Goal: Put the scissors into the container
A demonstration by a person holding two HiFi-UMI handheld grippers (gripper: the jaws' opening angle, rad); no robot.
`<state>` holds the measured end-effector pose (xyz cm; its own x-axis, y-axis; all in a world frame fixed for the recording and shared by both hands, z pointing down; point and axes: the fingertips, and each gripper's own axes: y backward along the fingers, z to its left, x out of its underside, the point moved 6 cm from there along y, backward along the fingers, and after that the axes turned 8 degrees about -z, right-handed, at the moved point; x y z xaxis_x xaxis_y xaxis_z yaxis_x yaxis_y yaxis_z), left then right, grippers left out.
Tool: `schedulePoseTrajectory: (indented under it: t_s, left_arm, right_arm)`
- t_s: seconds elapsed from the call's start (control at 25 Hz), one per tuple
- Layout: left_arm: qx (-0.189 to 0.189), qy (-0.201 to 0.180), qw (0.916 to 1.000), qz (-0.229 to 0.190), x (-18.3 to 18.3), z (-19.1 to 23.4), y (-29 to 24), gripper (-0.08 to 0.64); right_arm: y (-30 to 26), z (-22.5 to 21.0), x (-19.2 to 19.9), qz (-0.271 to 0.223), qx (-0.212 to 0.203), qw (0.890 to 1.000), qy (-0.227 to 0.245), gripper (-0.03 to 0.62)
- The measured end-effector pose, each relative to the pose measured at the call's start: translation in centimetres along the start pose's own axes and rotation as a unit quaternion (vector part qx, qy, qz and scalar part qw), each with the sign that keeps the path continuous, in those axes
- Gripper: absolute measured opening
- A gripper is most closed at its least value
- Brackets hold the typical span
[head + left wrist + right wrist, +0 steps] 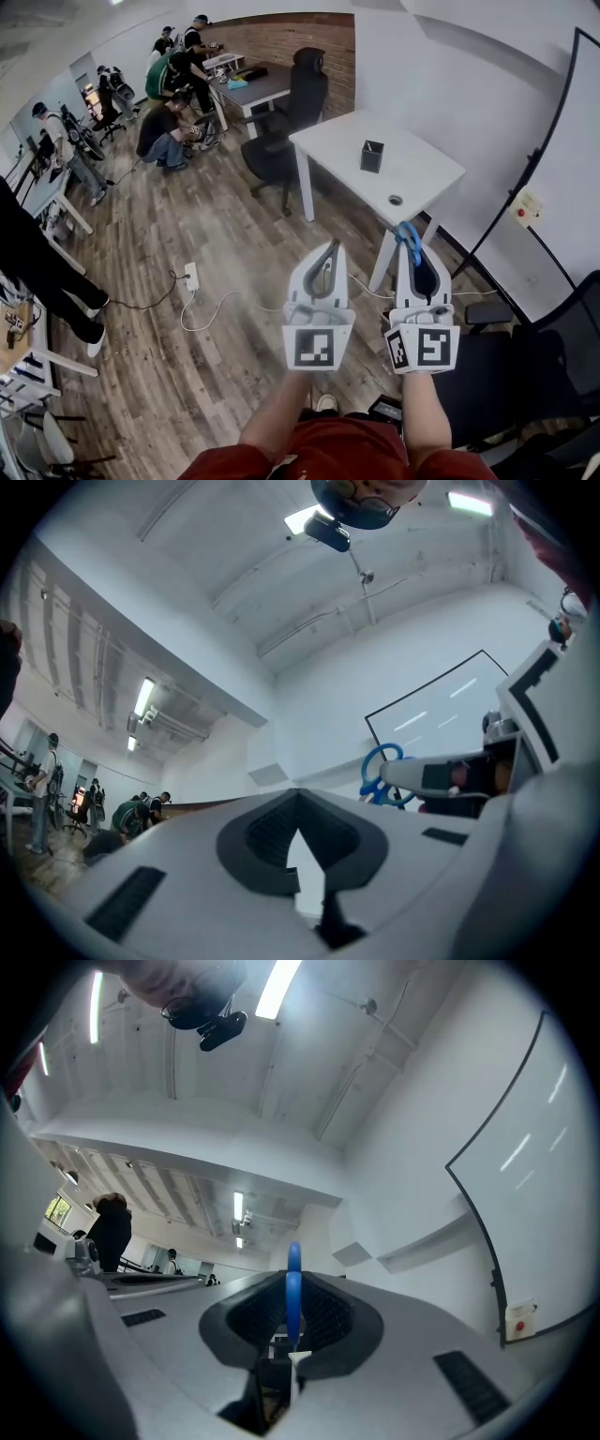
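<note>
- Your R gripper (pixel 415 251): jaws pinch the scissors (pixel 407 232), blue handle poking out past the tips.
- Your L gripper (pixel 329 249): jaws pressed together, nothing in them.
- Container (pixel 372 156): on white table (pixel 422 183), approx. 11 o'clock from R gripper, well apart.
- Pickup looks done; carry & drop-in left.

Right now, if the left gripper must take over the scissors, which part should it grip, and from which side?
Grip the scissors by the blue handle loops, the only part clear past the right gripper's tips. They stand on edge between its jaws, so the left gripper, now shut, should probably open and come from above, closing on the flat faces.
</note>
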<state>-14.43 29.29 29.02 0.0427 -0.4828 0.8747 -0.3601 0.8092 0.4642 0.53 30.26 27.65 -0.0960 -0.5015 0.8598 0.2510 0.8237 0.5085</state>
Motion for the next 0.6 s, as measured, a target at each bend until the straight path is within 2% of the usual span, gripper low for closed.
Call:
schedulePoseTrajectory:
  t_s: [0.12, 0.24, 0.6]
  left_arm:
    - [0.01, -0.01, 0.9999, -0.006, 0.6, 1.0, -1.6, 0.011]
    - [0.009, 0.006, 0.9999, -0.009, 1.4, 1.4, -3.1, 0.011]
    - [0.016, 0.014, 0.9998, -0.003, 5.5, 0.9, -8.4, 0.011]
  right_arm:
    - [-1.6, 0.0, 0.7, -0.001, 0.003, 1.0, 0.004, 0.055]
    - [-2.8, -0.5, 1.5, 0.0, 0.007, 1.0, 0.007, 0.055]
    - [-6.3, -4.4, 5.3, 0.0, 0.02, 1.0, 0.001, 0.055]
